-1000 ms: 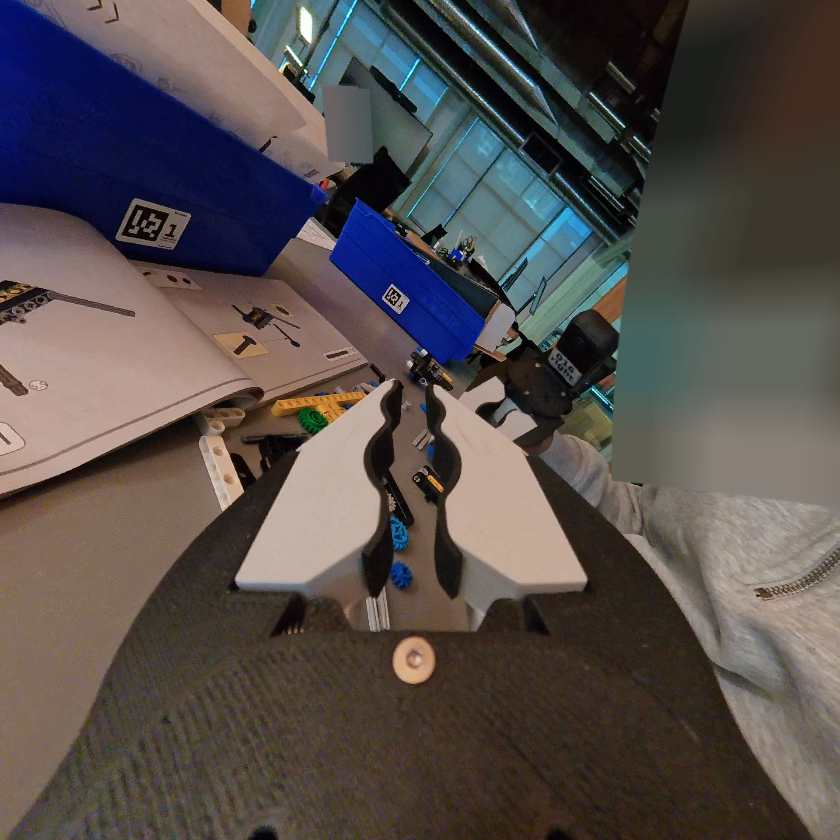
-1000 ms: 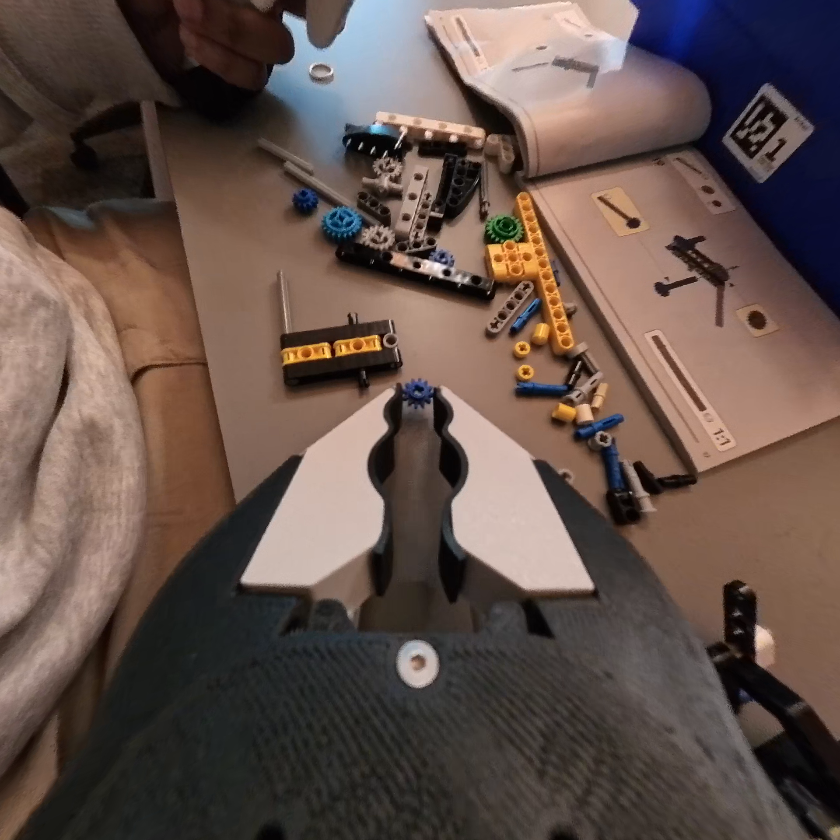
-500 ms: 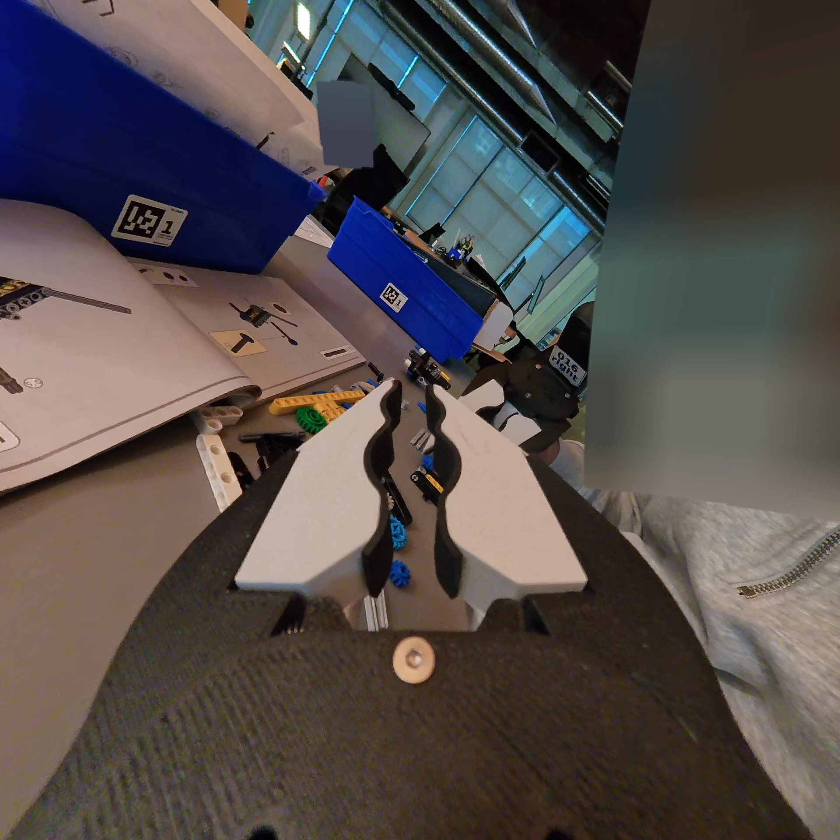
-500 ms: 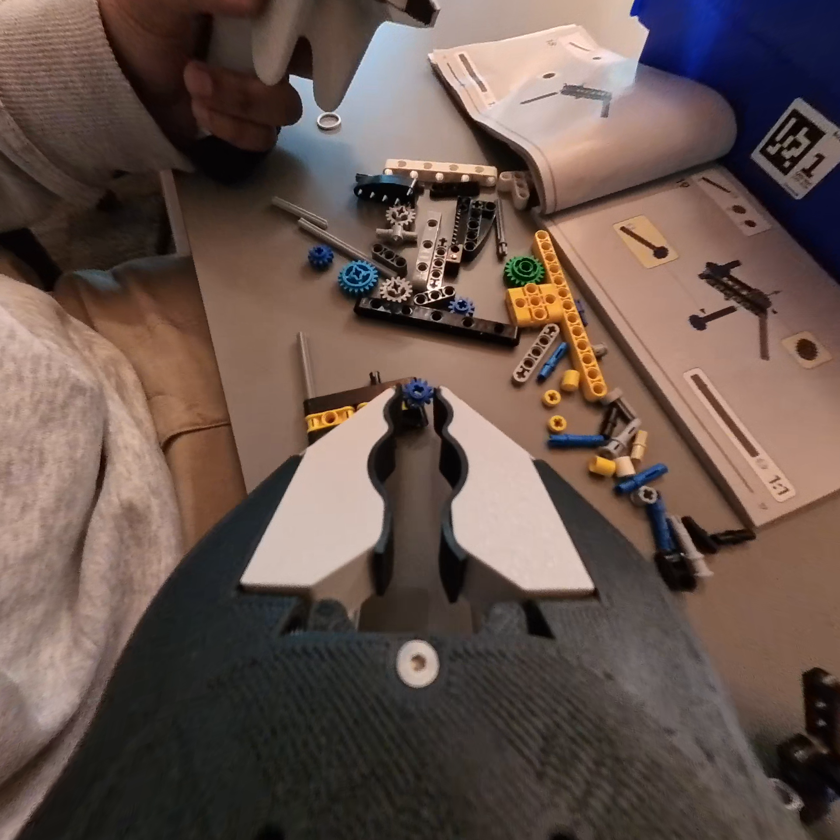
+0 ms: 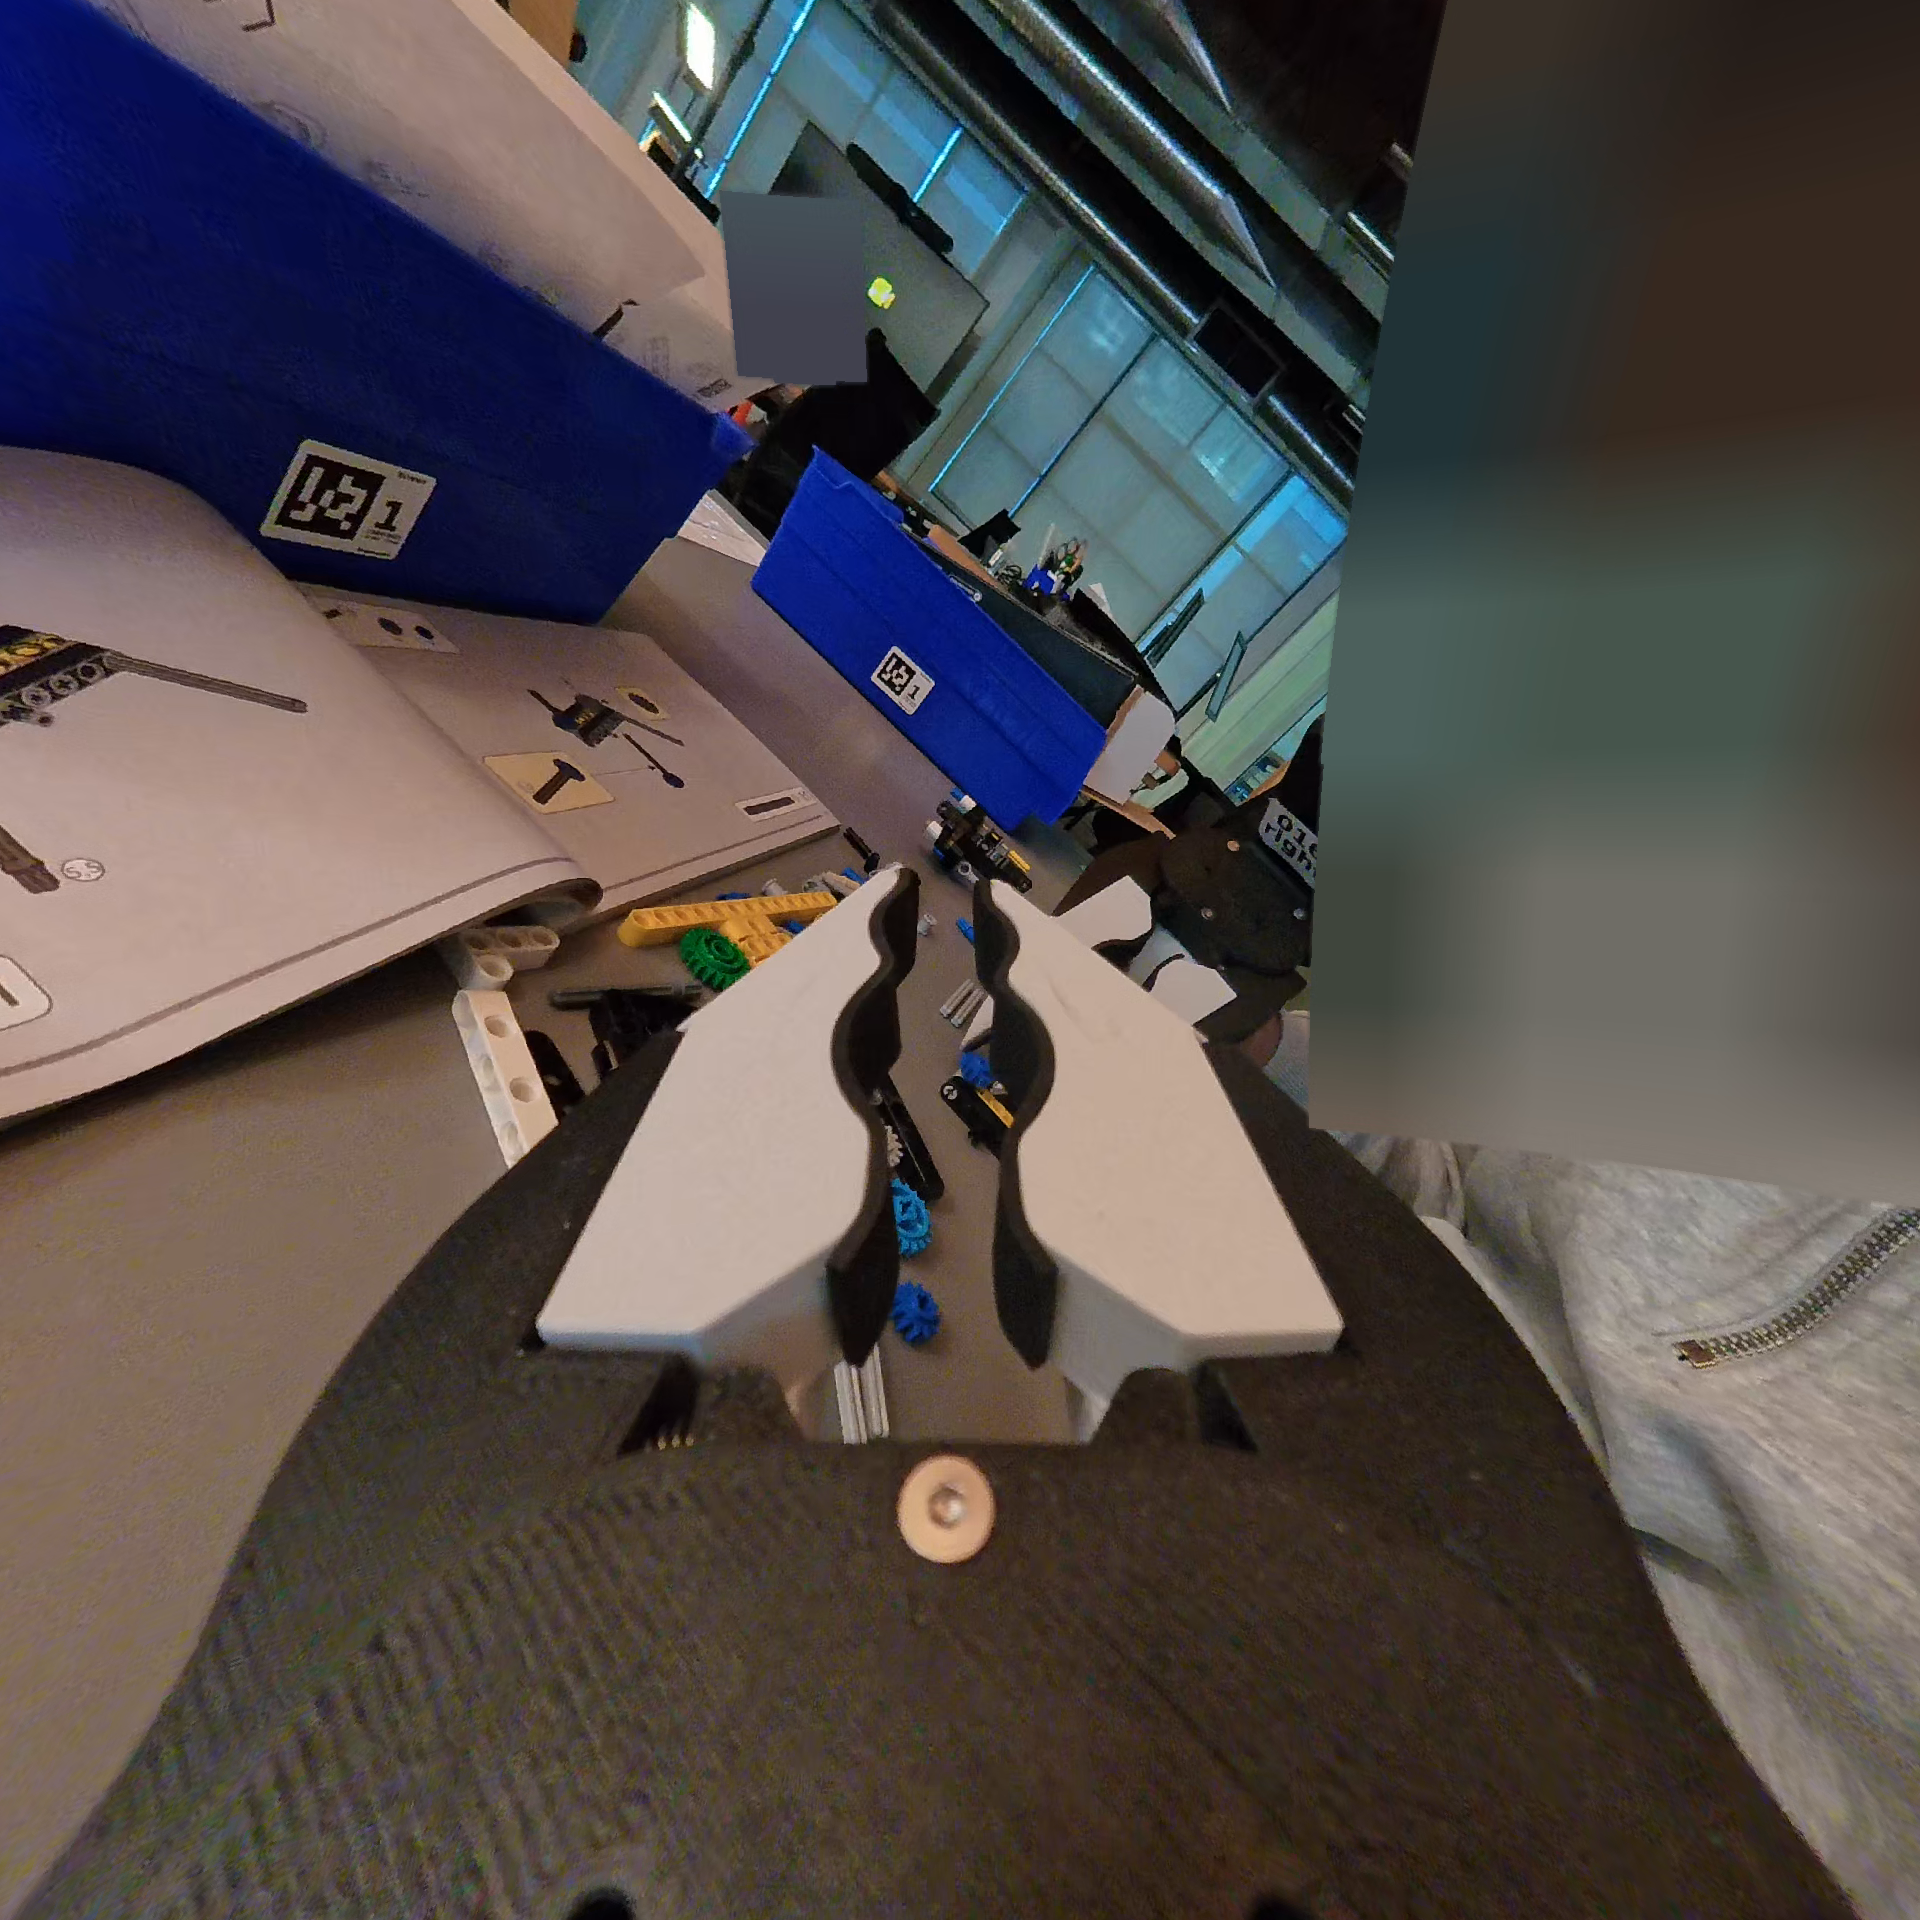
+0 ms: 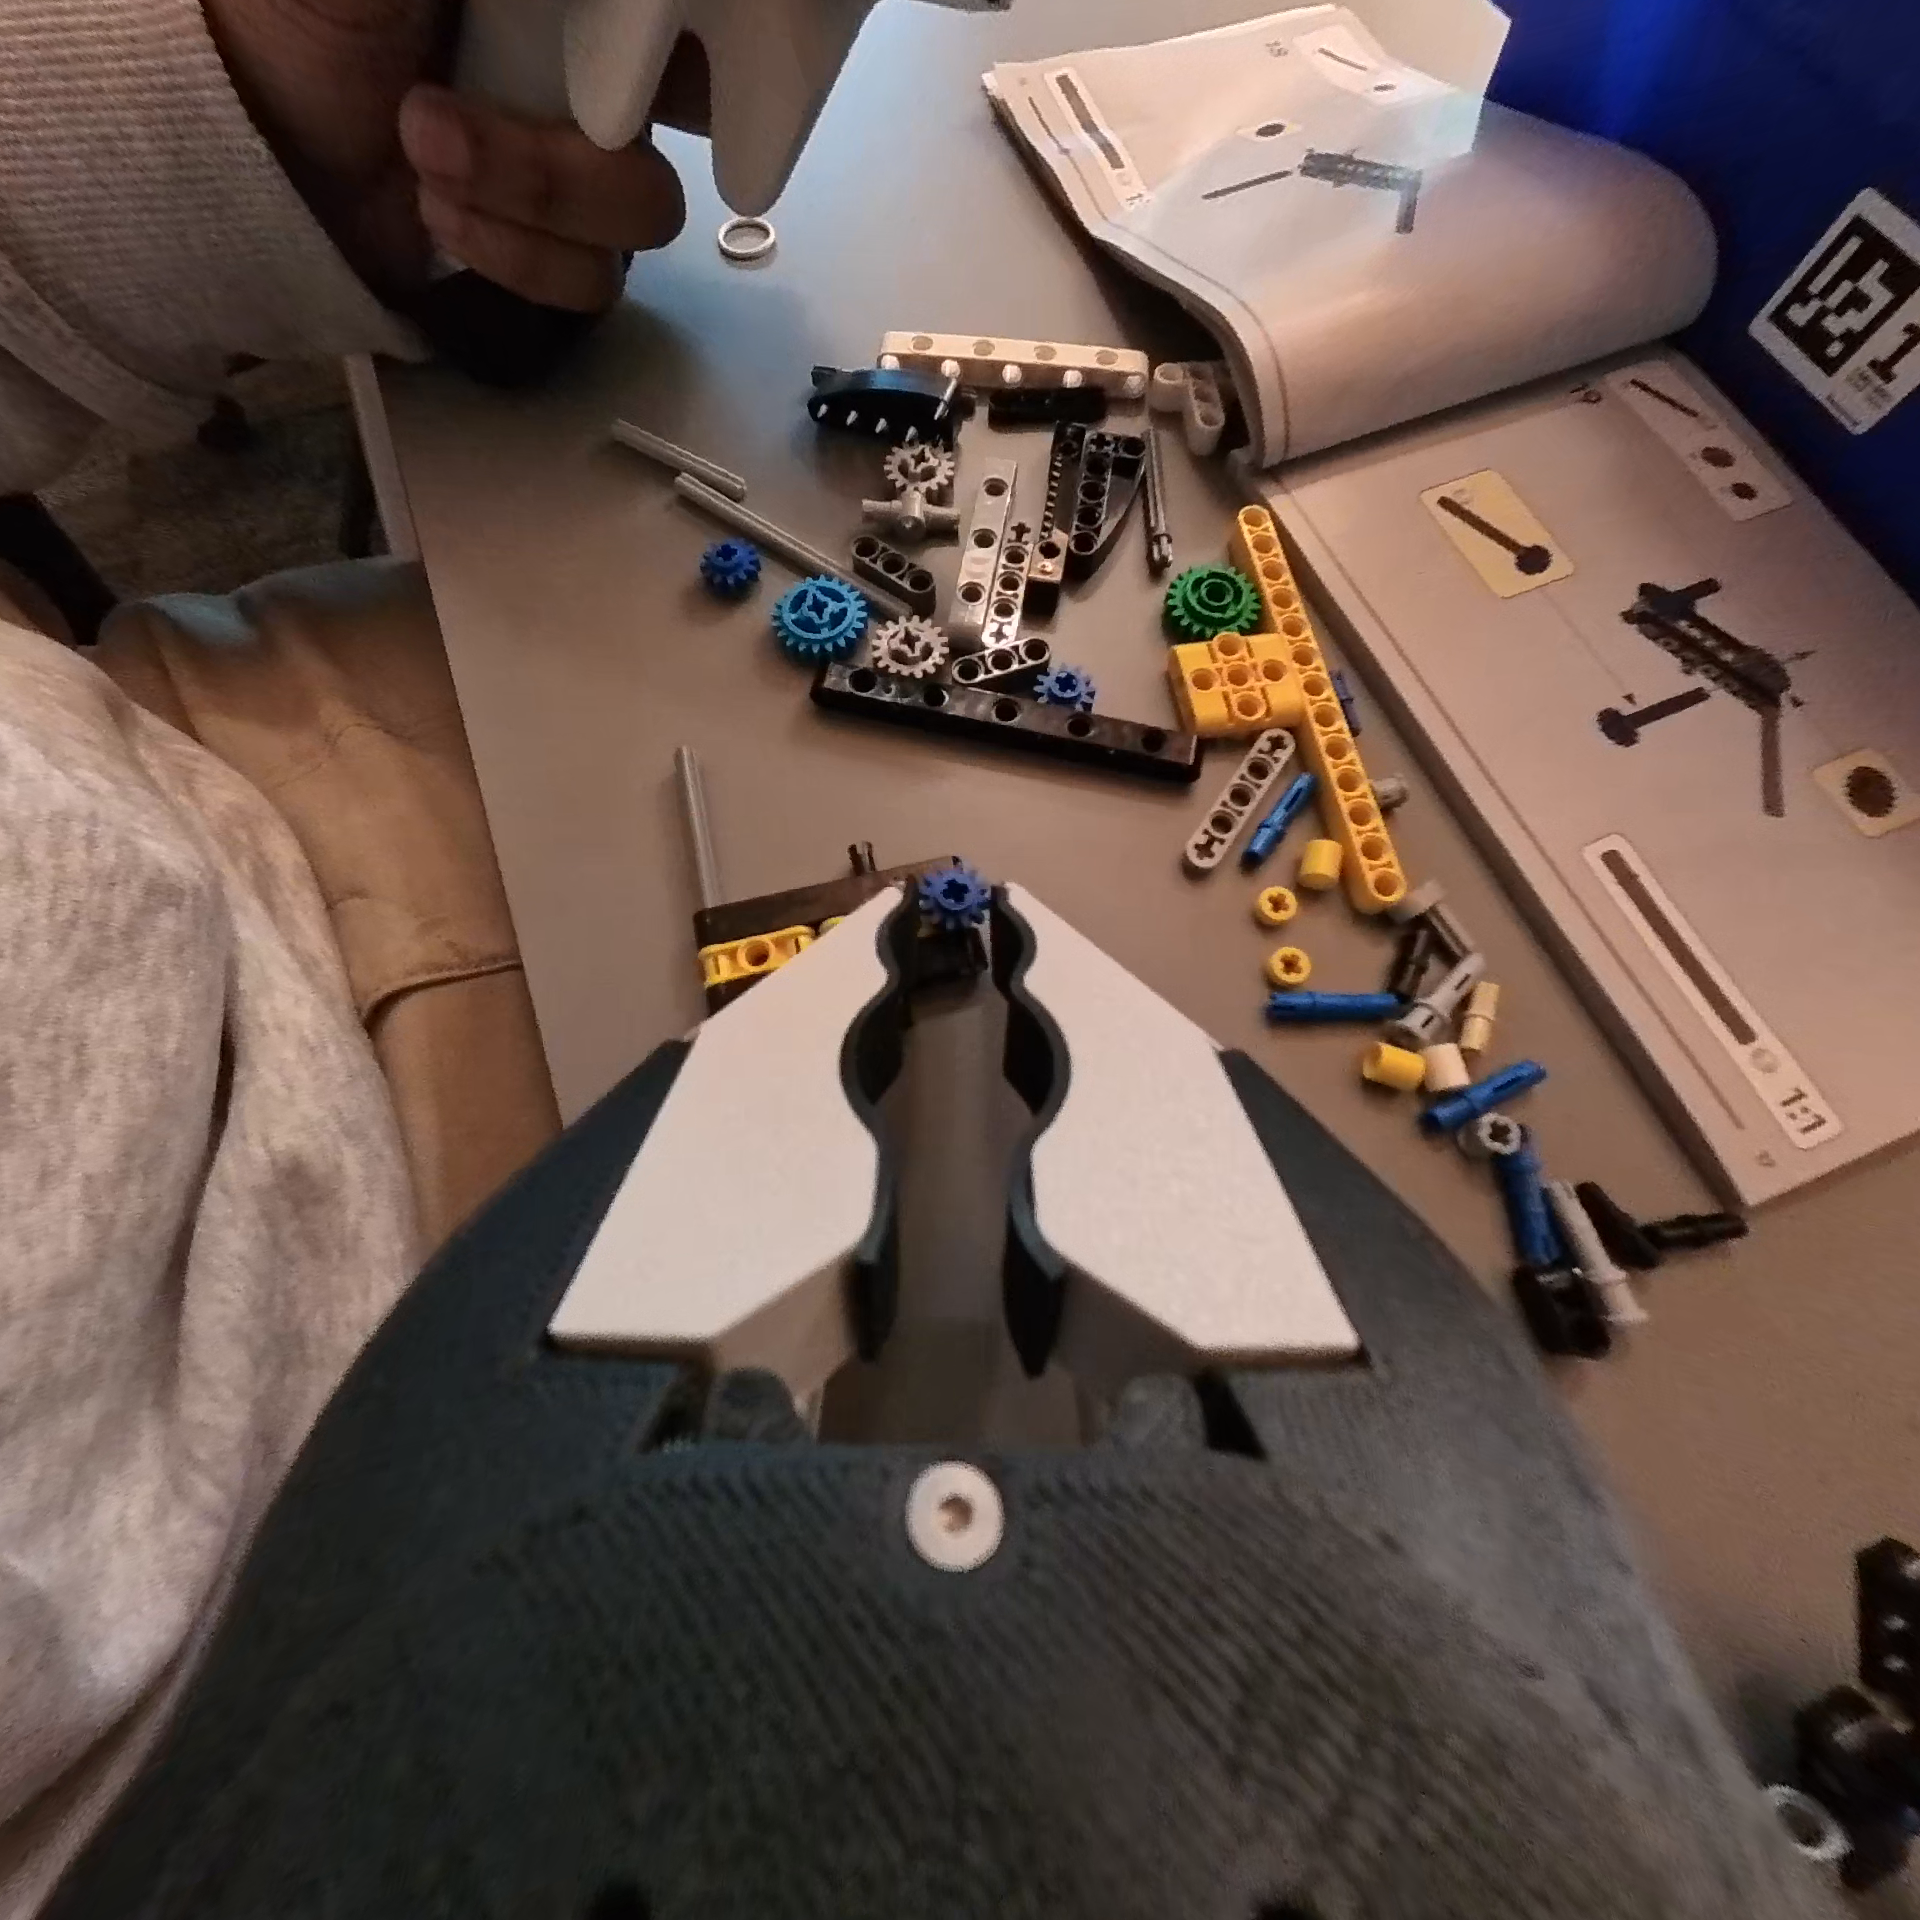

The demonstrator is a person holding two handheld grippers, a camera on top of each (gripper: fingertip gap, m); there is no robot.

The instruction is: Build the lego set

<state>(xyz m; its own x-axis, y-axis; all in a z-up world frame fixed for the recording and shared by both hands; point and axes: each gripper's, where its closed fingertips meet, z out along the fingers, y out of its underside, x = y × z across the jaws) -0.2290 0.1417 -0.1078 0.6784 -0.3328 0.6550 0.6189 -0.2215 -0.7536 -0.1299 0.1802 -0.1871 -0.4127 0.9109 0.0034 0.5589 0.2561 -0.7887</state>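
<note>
Black-and-yellow assembly (image 6: 758, 940) slid under jaws pinching blue gear (image 6: 953, 896).

Dim warm light, perhaps slight blur, wide-angle bending

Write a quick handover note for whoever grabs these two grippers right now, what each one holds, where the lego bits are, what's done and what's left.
Right gripper: shut on a small blue gear, held just above the black-and-yellow sub-assembly.
Left gripper: open, empty, raised over the table.
Loose parts lie spread beside the open instruction booklet: long yellow beam, long black beam, green gear.
Done: the sub-assembly is partly built.
Left: probably fitting the gear, then the remaining parts.
</note>
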